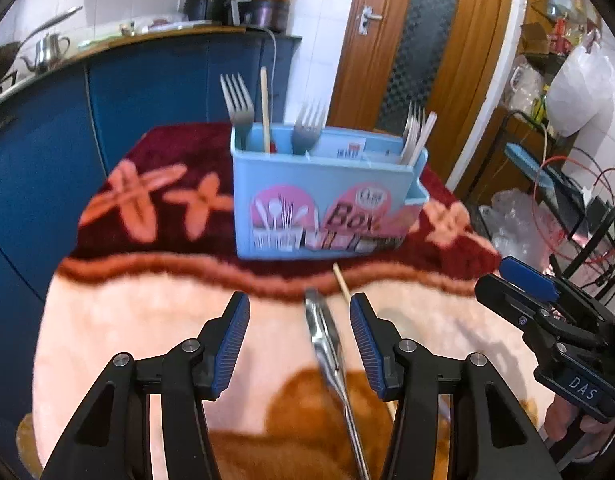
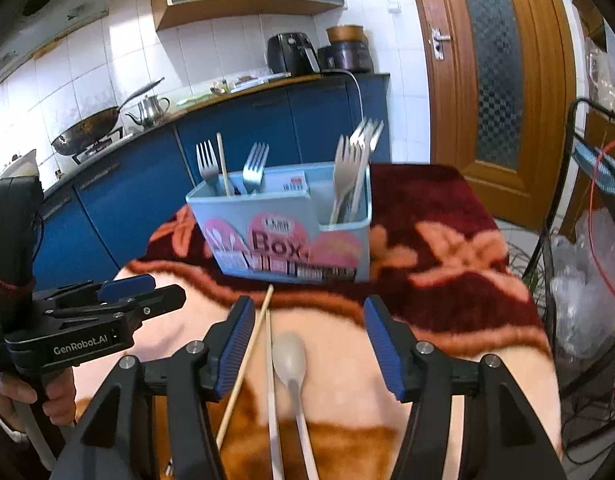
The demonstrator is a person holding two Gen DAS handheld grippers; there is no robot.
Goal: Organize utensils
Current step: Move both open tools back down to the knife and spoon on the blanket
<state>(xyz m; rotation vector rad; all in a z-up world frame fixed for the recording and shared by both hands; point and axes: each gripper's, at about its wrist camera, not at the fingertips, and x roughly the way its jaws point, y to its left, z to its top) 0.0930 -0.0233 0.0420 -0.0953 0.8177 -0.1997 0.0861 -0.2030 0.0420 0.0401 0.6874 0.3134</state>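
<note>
A light-blue utensil box (image 1: 323, 200) (image 2: 283, 232) stands on the dark red part of the blanket, holding several forks and a chopstick. My left gripper (image 1: 299, 308) is open just above the pale part of the blanket. A metal spoon (image 1: 325, 344) lies between its fingers, touching neither pad. A wooden chopstick (image 1: 341, 280) lies just beyond it. My right gripper (image 2: 307, 312) is open over a beige plastic spoon (image 2: 291, 360) and a white chopstick (image 2: 272, 380). A wooden chopstick (image 2: 247, 360) runs past its left pad.
The blanket-covered table (image 2: 467, 264) drops off on the left and right. Blue kitchen cabinets (image 2: 235, 128) stand behind it, a wooden door (image 2: 495, 80) at the back right. A wire rack with cables (image 1: 567, 208) is close on the right. A hand (image 2: 11, 396) holds the left gripper's grip.
</note>
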